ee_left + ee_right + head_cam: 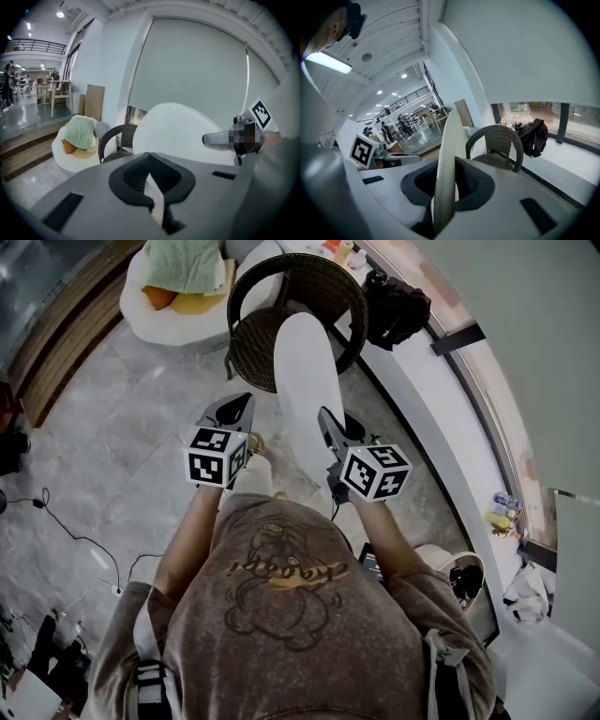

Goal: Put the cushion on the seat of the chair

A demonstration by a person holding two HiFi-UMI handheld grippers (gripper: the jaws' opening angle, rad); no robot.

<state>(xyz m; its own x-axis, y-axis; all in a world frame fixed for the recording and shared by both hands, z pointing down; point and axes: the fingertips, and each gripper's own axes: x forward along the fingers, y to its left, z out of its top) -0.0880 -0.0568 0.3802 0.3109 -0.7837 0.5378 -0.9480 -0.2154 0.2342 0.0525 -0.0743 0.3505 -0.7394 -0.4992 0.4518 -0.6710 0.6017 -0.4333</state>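
Note:
A white round cushion [302, 381] stands on edge in front of me, and my right gripper [324, 416] is shut on its near rim. The right gripper view shows the cushion [447, 154] running up between the pads [464, 180] of that gripper [445, 187]. My left gripper [247, 401] is left of the cushion and apart from it. In its own view the left gripper [150, 164] has its jaw tips together, the cushion's [178, 131] flat face rises on the right, and the right gripper [220, 138] shows beyond. The dark wicker chair [309, 287] stands just ahead, its seat [251, 348] bare.
A white pouf with a green blanket [178, 277] sits left of the chair. A black bag [394, 306] lies on the white window ledge [441, 418] along the right. A cable [66, 531] trails on the marble floor at the left. A step [28, 145] rises far left.

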